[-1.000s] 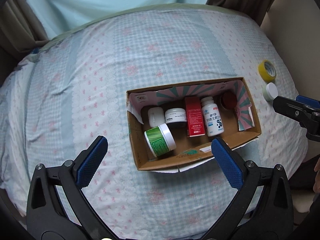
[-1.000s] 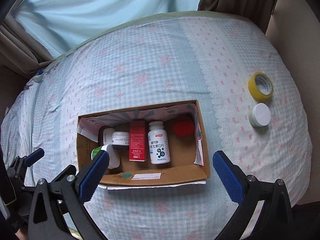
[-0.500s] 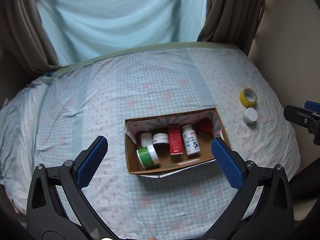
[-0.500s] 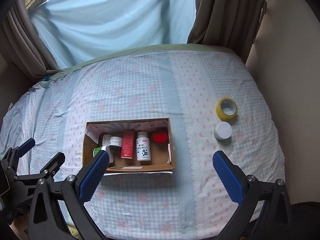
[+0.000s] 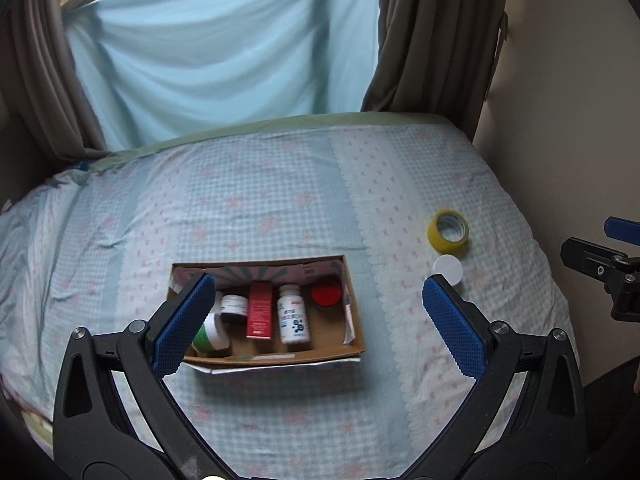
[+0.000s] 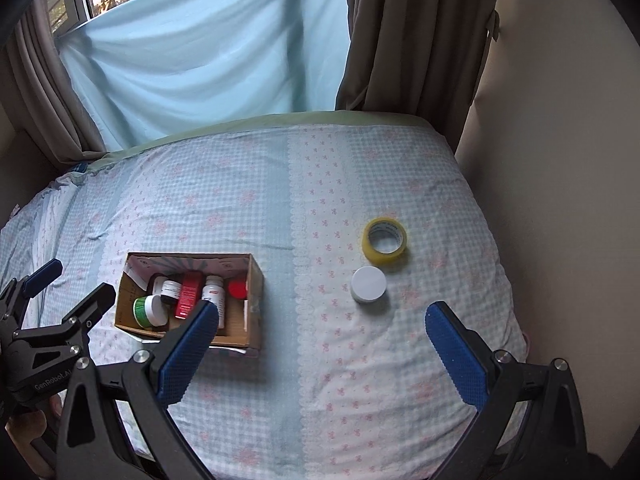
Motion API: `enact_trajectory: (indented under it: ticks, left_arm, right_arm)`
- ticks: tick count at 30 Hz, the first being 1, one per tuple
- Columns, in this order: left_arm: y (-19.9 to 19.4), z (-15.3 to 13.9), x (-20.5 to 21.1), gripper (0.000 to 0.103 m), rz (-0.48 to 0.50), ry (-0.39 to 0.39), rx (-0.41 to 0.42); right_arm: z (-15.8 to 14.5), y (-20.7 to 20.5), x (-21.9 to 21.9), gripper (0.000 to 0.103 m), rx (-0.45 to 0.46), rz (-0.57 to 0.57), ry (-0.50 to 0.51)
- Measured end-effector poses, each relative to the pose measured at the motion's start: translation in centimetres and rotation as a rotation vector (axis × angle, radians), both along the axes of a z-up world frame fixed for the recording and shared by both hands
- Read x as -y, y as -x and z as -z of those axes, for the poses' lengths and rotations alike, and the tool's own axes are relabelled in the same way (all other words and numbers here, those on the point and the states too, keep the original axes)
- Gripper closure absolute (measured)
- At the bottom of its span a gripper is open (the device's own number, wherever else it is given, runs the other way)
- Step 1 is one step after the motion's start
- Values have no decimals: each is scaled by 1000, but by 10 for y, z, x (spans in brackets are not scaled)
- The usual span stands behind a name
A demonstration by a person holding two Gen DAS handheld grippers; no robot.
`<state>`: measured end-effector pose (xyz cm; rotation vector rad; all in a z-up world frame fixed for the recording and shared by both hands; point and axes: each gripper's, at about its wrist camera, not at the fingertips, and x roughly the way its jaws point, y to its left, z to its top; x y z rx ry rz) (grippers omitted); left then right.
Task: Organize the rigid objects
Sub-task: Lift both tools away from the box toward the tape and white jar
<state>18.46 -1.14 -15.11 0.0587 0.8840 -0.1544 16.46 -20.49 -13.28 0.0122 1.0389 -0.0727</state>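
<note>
An open cardboard box [image 5: 354, 320] [image 6: 254, 280] lies on the bed. It holds a green jar [image 5: 210, 334], a small dark jar [image 5: 234, 308], a red carton [image 5: 260, 314], a white bottle [image 5: 293, 318] and a red-lidded jar [image 5: 326, 296]. A yellow tape roll [image 6: 385, 240] [image 5: 448, 227] and a white-lidded jar [image 6: 369, 284] [image 5: 447, 269] lie right of the box. My left gripper [image 5: 316, 324] is open and empty, high above the box. My right gripper [image 6: 320, 344] is open and empty, above the bed, near side of the white jar.
The bed has a blue checked cover [image 6: 240, 208] with pink flowers. A beige wall [image 6: 560, 160] runs along its right side. Brown curtains [image 6: 400, 40] and a light blue sheet [image 6: 200, 60] hang behind the far edge.
Both grippers have pulled up and back from the bed, so the box and items look smaller and the window shows. The objects have not moved.
</note>
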Motion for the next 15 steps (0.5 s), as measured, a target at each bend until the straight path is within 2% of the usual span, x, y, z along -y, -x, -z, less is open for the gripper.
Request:
enact_trajectory:
  ticks: [7, 11, 15]
  left_arm:
    - [-7, 25, 96, 0, -29, 28, -4]
    - [-16, 54, 143, 0, -12, 28, -42]
    - [-25, 92, 182, 0, 30, 48, -87]
  right_arm:
    - [20, -22, 93, 0, 12, -79, 2]
    - [40, -41, 135, 0, -4, -105, 32]
    - [64, -59, 171, 0, -8, -121, 15]
